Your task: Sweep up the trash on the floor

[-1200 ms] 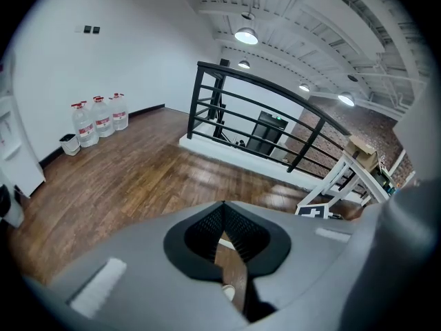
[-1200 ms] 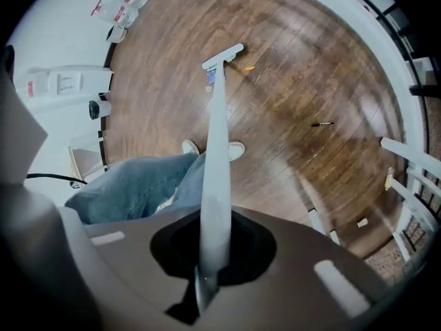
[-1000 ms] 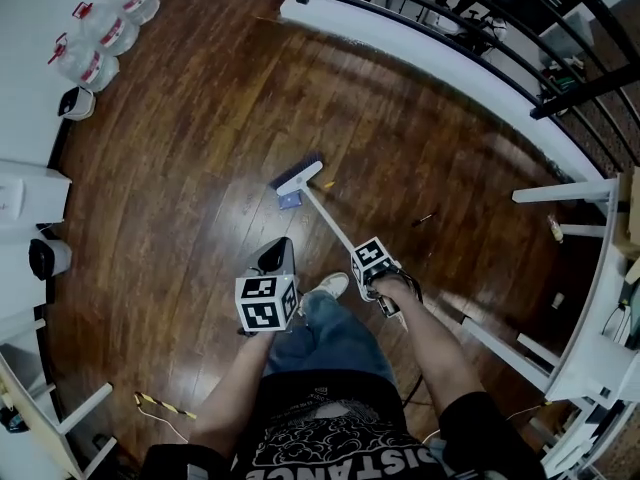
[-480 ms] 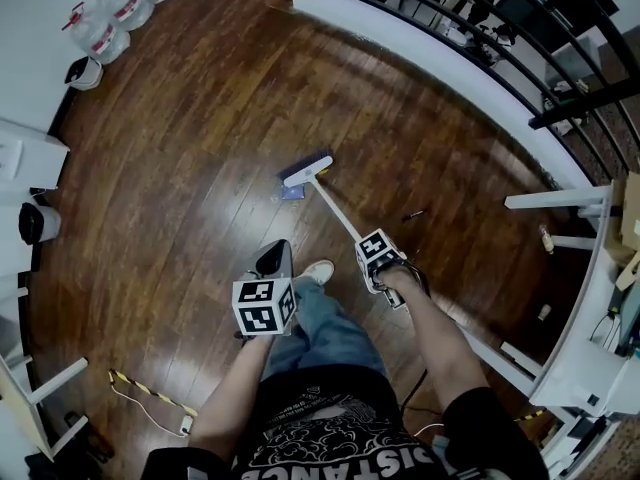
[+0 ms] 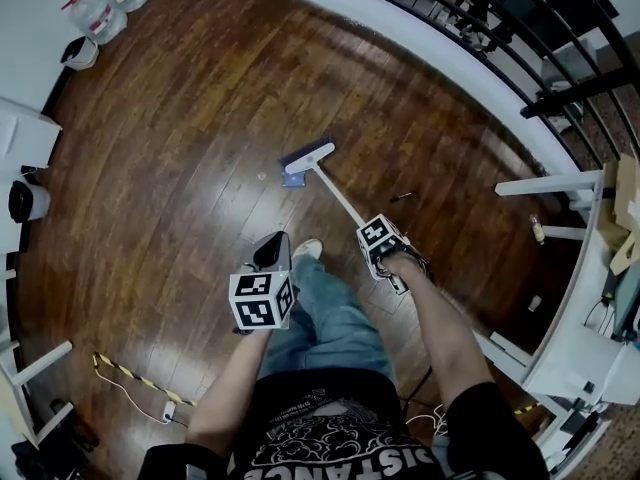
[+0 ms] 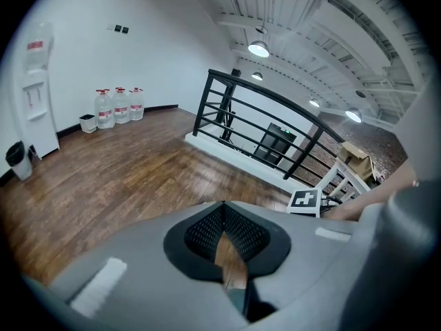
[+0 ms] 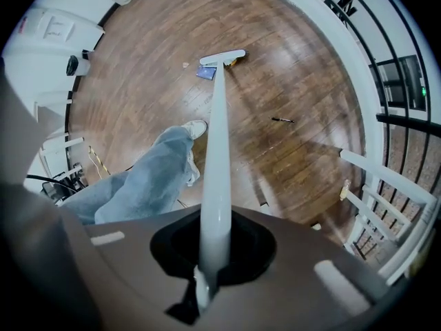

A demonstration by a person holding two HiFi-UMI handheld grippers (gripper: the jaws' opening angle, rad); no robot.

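jaws on broom (image 7: 215, 150), head-end forward

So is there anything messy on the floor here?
Yes. Litter lies on the wooden floor: a blue scrap right by the head of the broom, a tiny pale crumb just left of it, and a thin dark stick, maybe a pen, lying alone farther right.
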